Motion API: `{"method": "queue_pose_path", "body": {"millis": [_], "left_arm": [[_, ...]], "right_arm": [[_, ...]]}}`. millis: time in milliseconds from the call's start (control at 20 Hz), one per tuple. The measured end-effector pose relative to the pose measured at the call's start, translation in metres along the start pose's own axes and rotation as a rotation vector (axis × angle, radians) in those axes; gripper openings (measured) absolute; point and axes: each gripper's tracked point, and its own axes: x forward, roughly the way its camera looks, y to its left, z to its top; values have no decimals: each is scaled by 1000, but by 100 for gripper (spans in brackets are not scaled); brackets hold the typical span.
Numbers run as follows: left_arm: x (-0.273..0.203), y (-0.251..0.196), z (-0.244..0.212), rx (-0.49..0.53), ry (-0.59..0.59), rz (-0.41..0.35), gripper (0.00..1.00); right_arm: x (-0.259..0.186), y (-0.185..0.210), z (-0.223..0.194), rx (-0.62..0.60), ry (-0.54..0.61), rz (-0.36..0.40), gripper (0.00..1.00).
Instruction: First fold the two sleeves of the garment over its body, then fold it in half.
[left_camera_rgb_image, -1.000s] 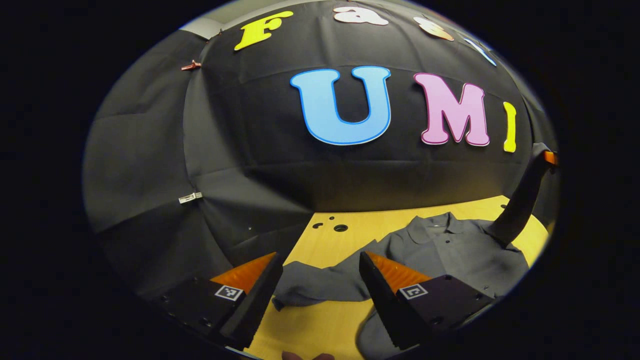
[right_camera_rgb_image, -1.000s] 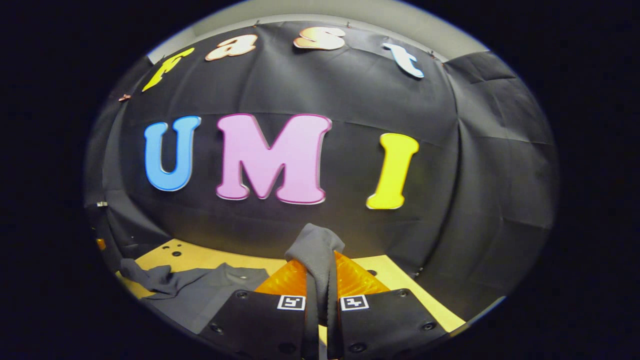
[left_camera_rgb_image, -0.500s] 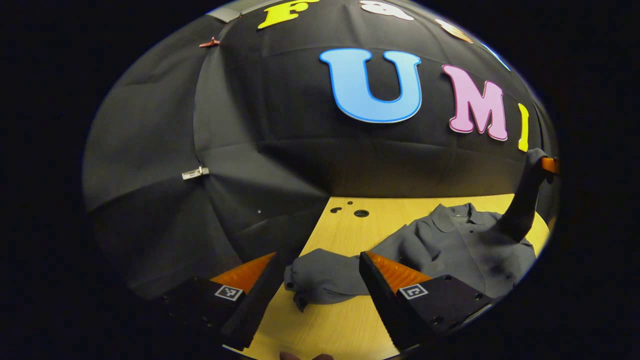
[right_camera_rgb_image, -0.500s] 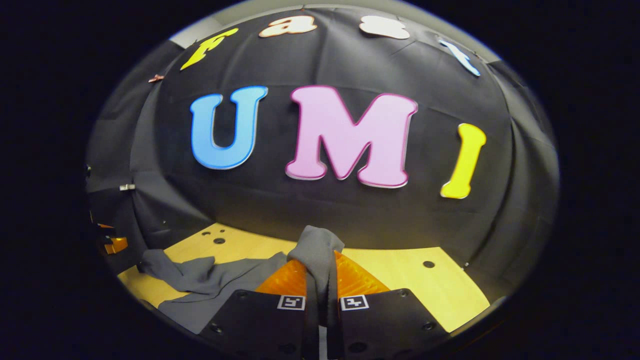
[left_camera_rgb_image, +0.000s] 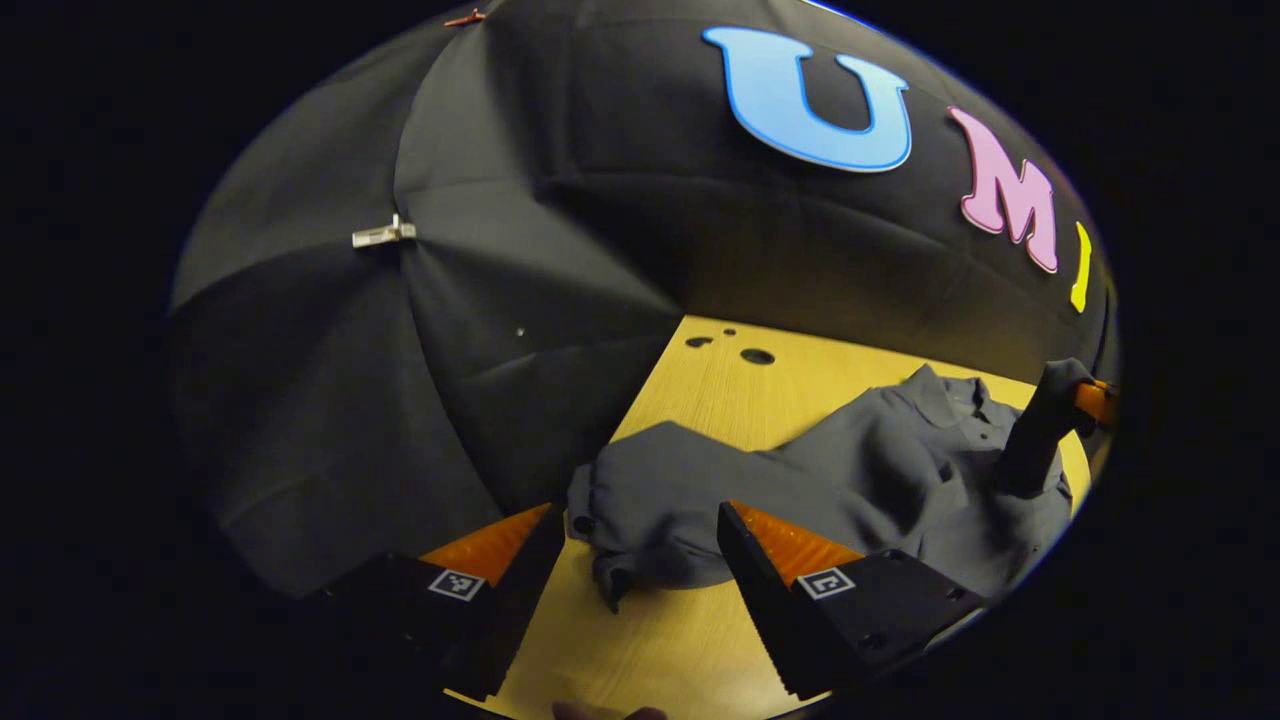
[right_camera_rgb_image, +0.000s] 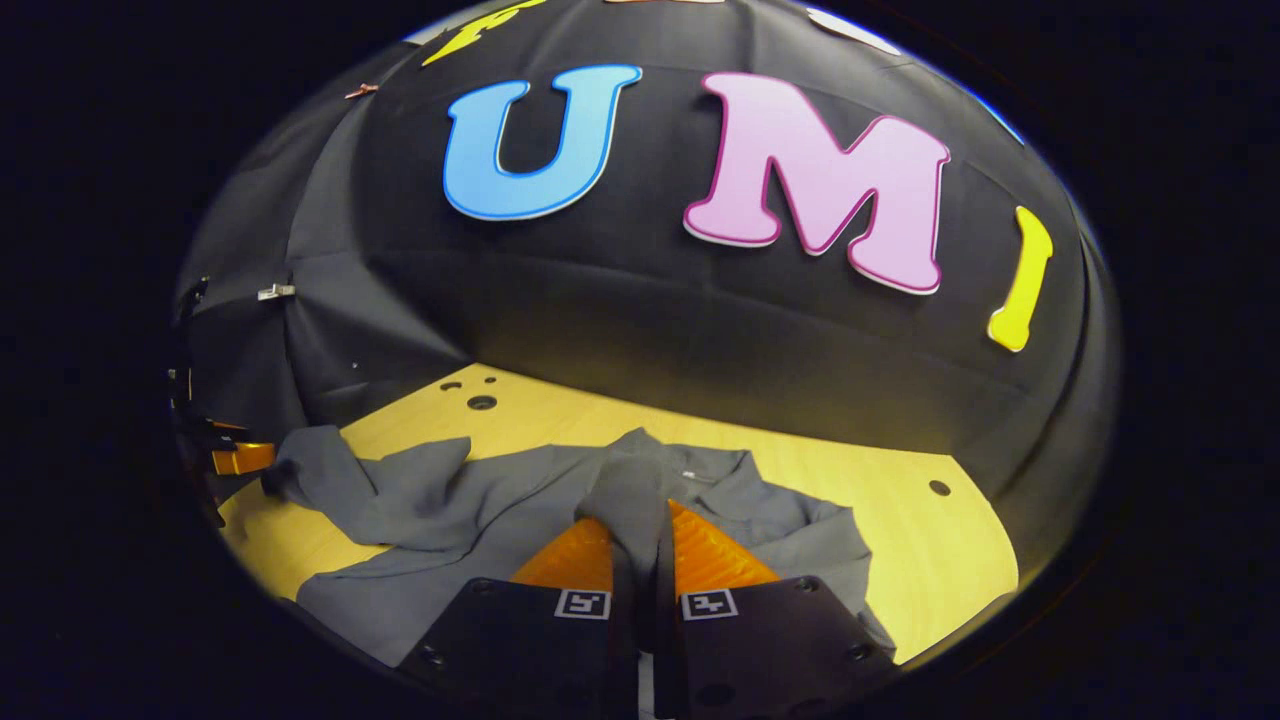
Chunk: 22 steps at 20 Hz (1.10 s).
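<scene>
Yellow wooden table (right_camera_rgb_image: 900, 560) under grey garment (right_camera_rgb_image: 450, 510); right hand-held gripper (right_camera_rgb_image: 640, 540) clamped on sleeve (right_camera_rgb_image: 630, 490), left hand-held gripper (left_camera_rgb_image: 630, 560) apart.

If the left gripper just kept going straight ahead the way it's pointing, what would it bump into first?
Most likely the bunched sleeve of the grey garment, lying on the table between the left gripper's open fingers. Depth is hard to judge.

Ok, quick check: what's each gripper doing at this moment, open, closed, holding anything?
Left gripper: open, fingers spread either side of the shirt's left sleeve, not gripping it.
Right gripper: closed on the shirt's right sleeve, lifted above the shirt body.
</scene>
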Motion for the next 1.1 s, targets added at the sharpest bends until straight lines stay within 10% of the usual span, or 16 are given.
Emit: {"method": "queue_pose_path", "body": {"millis": [700, 1100], "left_arm": [[60, -12, -29, 113, 166, 4, 98], [62, -37, -29, 157, 187, -80, 24]], "right_arm": [[29, 70, -64, 26, 169, 123, 12], [16, 112, -105, 145, 318, 250, 48]]}}
